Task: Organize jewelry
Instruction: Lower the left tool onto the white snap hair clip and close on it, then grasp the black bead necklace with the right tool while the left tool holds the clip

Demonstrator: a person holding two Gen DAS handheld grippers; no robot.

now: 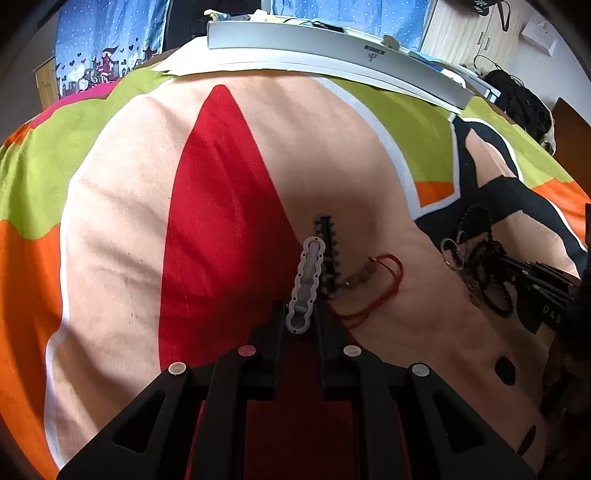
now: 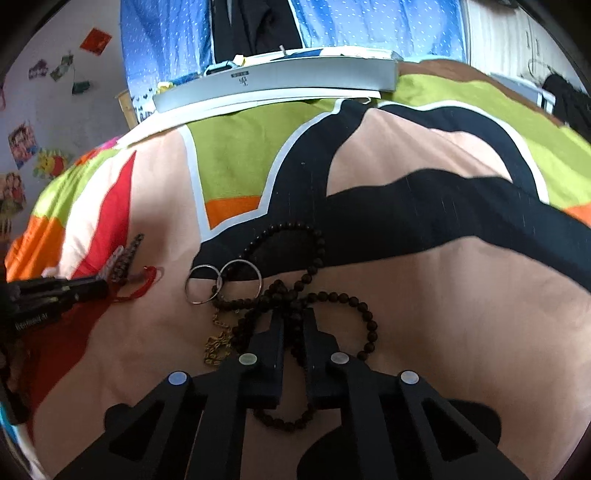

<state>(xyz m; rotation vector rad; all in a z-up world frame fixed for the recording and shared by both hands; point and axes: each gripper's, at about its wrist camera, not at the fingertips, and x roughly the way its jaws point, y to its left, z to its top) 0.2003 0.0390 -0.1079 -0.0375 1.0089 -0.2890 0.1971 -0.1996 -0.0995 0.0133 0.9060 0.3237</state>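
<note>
A bright patterned cloth covers the surface; a long grey box lies along its far edge before blue curtains. The left gripper is clenched on a silver hair clip, a red string bracelet just beside it. The right gripper pinches a dark bead necklace, touching two silver rings and a gold chain.

wrist views, close, sharing bedspread

A bed with a bright patchwork cover carries a dark bead string, two silver rings, a gold chain, a red cord bracelet and, at the far edge, a long grey box.
</note>
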